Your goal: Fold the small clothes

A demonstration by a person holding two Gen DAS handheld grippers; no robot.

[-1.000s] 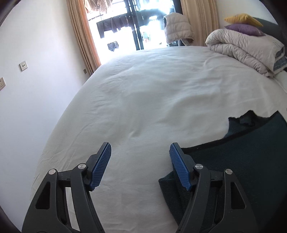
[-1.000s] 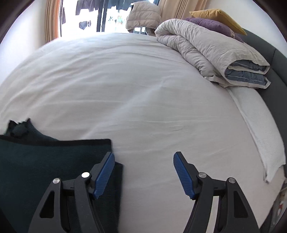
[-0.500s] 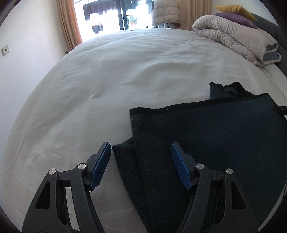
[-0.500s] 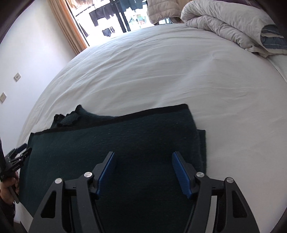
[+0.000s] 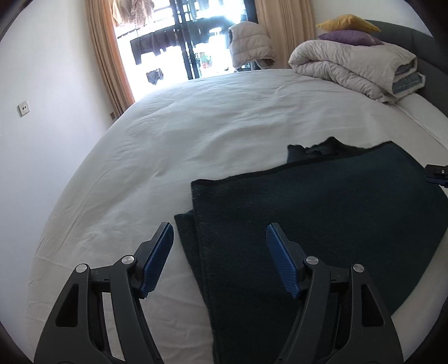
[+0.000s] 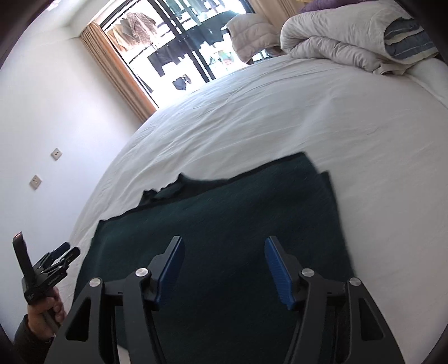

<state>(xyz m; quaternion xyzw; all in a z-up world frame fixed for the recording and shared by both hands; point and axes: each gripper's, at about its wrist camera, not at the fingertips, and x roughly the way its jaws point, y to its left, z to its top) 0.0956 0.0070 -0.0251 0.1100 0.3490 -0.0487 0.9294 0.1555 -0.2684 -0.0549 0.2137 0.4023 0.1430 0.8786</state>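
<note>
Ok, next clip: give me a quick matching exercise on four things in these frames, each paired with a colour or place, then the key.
Column one:
1. garment
2. duvet
3. top cushion
4. left gripper

Column two:
A. yellow
B. folded at the far right corner of the bed
C. dark green, spread flat on the white sheet
D. open over the garment's left edge

Pairs: 1-C, 2-B, 3-A, 4-D
</note>
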